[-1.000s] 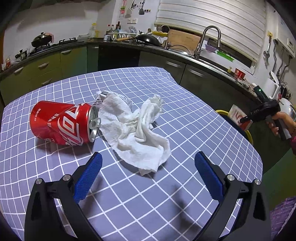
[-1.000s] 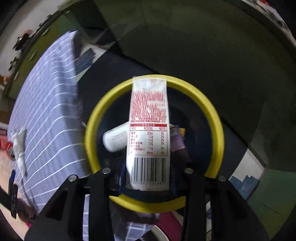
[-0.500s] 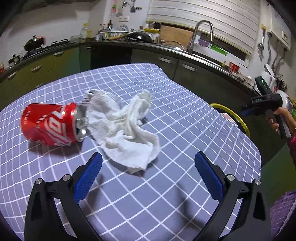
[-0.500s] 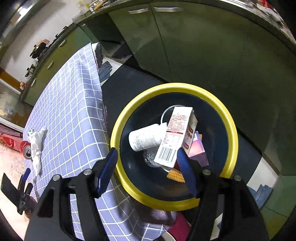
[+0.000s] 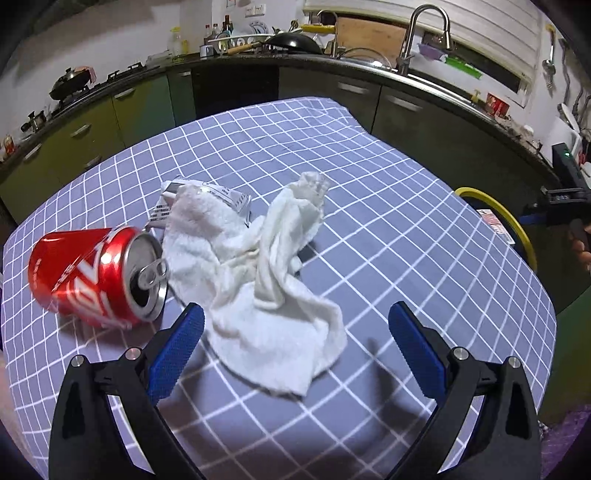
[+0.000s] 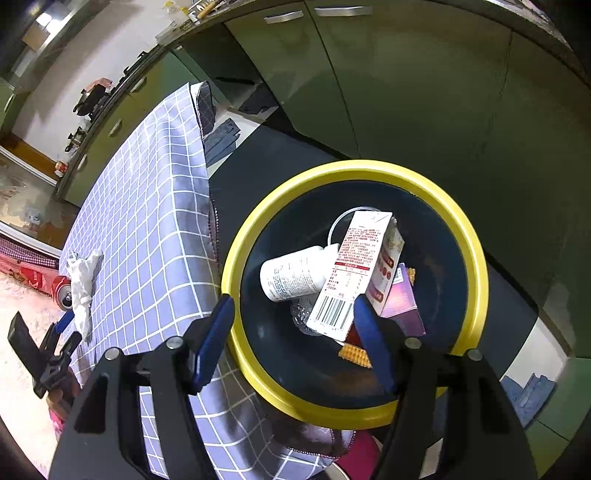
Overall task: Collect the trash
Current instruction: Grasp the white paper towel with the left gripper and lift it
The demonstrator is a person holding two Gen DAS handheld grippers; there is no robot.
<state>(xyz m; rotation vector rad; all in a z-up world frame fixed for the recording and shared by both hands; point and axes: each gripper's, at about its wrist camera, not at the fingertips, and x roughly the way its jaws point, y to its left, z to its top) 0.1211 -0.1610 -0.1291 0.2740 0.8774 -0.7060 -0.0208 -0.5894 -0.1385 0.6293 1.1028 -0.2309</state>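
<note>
On the checked tablecloth (image 5: pixel 388 206) lies a crumpled white tissue (image 5: pixel 266 273). A dented red can (image 5: pixel 92 277) rests on its side just left of it, and a printed wrapper (image 5: pixel 221 194) pokes out behind. My left gripper (image 5: pixel 295 314) is open low over the cloth, with the tissue's near edge between its fingers. My right gripper (image 6: pixel 293 306) is open and holds nothing above the yellow-rimmed bin (image 6: pixel 476 258). Inside the bin lie a milk carton (image 6: pixel 354 277), a white bottle (image 6: pixel 295 273) and a purple box (image 6: pixel 402 299).
The bin (image 5: pixel 495 210) stands on the floor past the table's right edge. Green kitchen cabinets (image 6: pixel 406 92) close in behind it. A counter with a sink tap (image 5: pixel 410 33) runs along the far wall. Blue cloths (image 6: pixel 221 140) lie on the floor.
My right gripper has opened and the milk carton has dropped from it into the bin. The left gripper has moved closer to the tissue and the can.
</note>
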